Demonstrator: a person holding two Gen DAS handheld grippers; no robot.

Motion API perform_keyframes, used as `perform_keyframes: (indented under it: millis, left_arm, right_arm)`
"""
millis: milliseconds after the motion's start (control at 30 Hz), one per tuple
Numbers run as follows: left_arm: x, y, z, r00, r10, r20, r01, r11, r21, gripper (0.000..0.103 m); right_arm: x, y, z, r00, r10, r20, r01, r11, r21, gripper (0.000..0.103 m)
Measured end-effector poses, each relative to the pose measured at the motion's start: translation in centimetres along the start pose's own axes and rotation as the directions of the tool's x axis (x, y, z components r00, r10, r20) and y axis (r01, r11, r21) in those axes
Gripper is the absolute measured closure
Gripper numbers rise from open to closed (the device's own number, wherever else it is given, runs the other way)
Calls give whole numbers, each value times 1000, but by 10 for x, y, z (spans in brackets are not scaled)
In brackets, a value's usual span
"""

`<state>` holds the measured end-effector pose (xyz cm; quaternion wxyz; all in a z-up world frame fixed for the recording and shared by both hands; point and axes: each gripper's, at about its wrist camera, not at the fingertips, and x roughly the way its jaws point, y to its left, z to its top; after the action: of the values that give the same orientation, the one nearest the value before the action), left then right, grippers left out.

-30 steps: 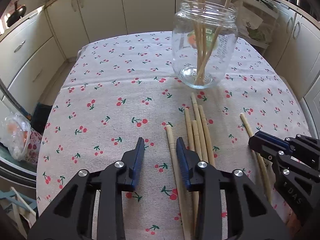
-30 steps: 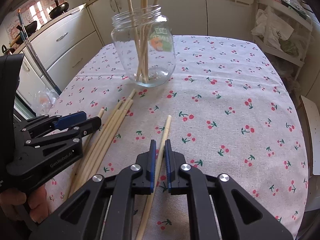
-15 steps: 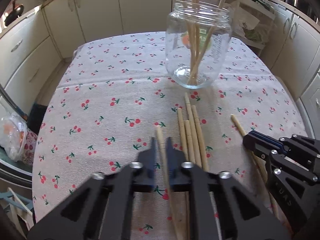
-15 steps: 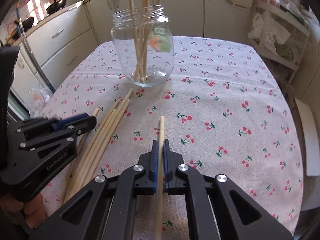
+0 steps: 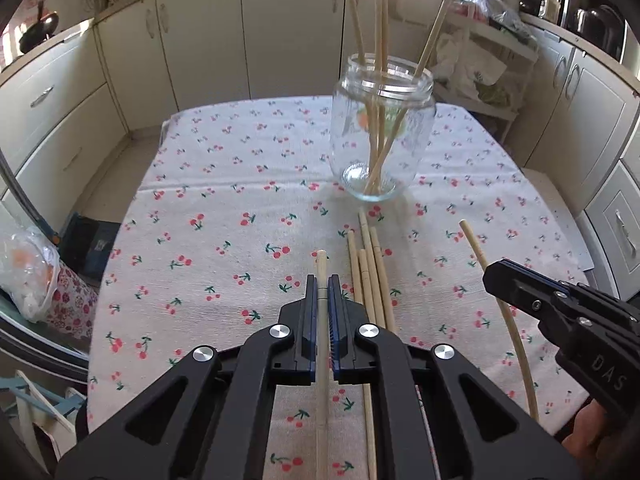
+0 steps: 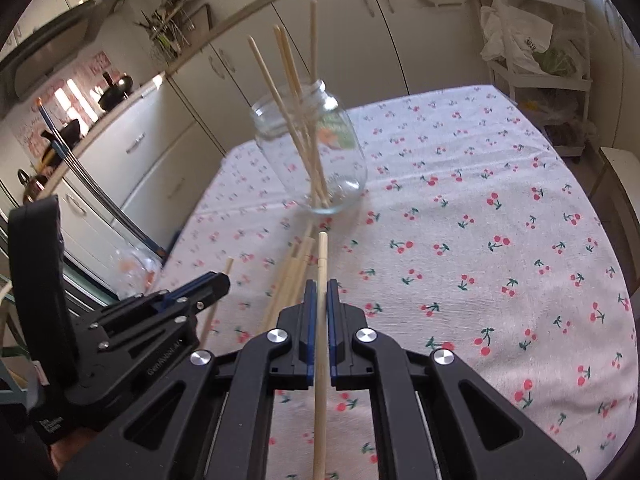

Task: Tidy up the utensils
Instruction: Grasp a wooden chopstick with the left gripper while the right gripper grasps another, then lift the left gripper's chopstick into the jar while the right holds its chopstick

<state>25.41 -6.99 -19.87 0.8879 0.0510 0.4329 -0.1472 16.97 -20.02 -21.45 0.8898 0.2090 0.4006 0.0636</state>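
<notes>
A clear glass jar (image 5: 382, 136) stands on the cherry-print tablecloth (image 5: 224, 232) and holds several wooden chopsticks (image 5: 380, 40). It also shows in the right wrist view (image 6: 316, 156). My left gripper (image 5: 321, 284) is shut on one chopstick (image 5: 321, 340) and holds it lifted, pointing toward the jar. My right gripper (image 6: 319, 288) is shut on another chopstick (image 6: 321, 320), lifted above the cloth. Several loose chopsticks (image 5: 370, 272) lie on the cloth between the grippers and the jar. The right gripper shows in the left wrist view (image 5: 500, 278), with its chopstick (image 5: 504, 312).
Cream kitchen cabinets (image 5: 248, 36) surround the table. A plastic bag (image 5: 28, 276) sits off the table's left edge. A white shelf rack with bags (image 6: 536, 52) stands to the right. The table edges fall away on both sides.
My left gripper closed on a chopstick and lifted it. My right gripper rose and tilted with its chopstick off the cloth. Both views pulled back and up from the table.
</notes>
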Motion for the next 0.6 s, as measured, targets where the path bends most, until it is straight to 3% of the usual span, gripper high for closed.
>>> perform_keyframes:
  millis: [300, 600]
  left_arm:
    - [-46, -1, 4, 996, 2, 92, -3, 1000, 5, 98]
    - [-105, -4, 4, 981, -7, 196, 6, 1000, 6, 98]
  right_arm:
    - [-40, 13, 0, 995, 37, 92, -40, 999, 27, 97]
    - [-94, 25, 0, 975, 46, 216, -54, 998, 31, 97]
